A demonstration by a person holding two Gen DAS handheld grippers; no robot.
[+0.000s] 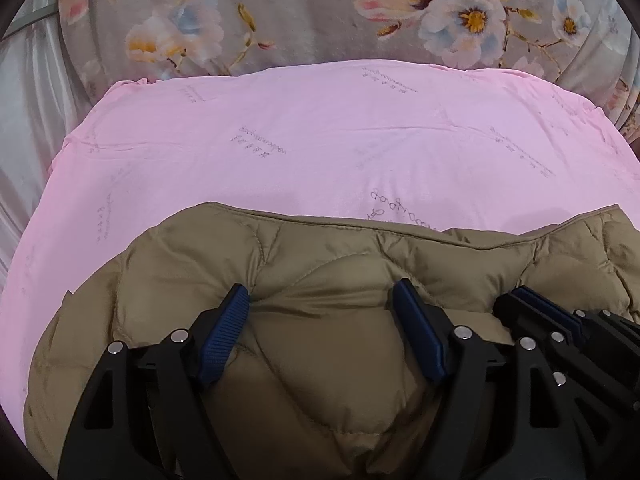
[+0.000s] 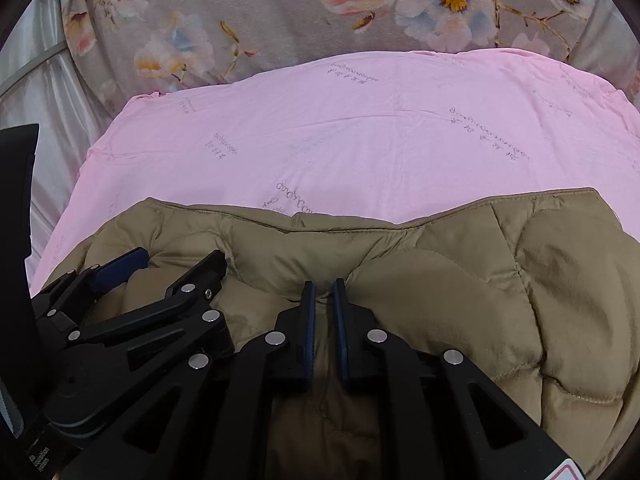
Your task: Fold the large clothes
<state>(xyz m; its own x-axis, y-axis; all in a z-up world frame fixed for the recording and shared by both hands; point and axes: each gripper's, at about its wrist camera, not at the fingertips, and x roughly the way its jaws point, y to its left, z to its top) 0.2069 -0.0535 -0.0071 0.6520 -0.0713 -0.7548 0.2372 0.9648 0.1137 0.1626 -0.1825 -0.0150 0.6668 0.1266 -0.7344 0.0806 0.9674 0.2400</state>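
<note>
Khaki quilted jacket [image 2: 460,280] in right gripper [image 2: 323,292] jaws

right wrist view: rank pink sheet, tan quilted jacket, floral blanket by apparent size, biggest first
1-2. Pink sheet and tan quilted jacket: similar areas; the jacket lies nearer the camera and is partly hidden by the tools, so no ranking.
3. Floral blanket: smallest, cut off by the frame.

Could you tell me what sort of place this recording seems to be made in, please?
Most likely a bedroom, with the work done on a bed. A pink sheet printed with faint script is spread flat, a grey floral quilt lies beyond it, and pale curtain-like fabric hangs at the left.
</note>
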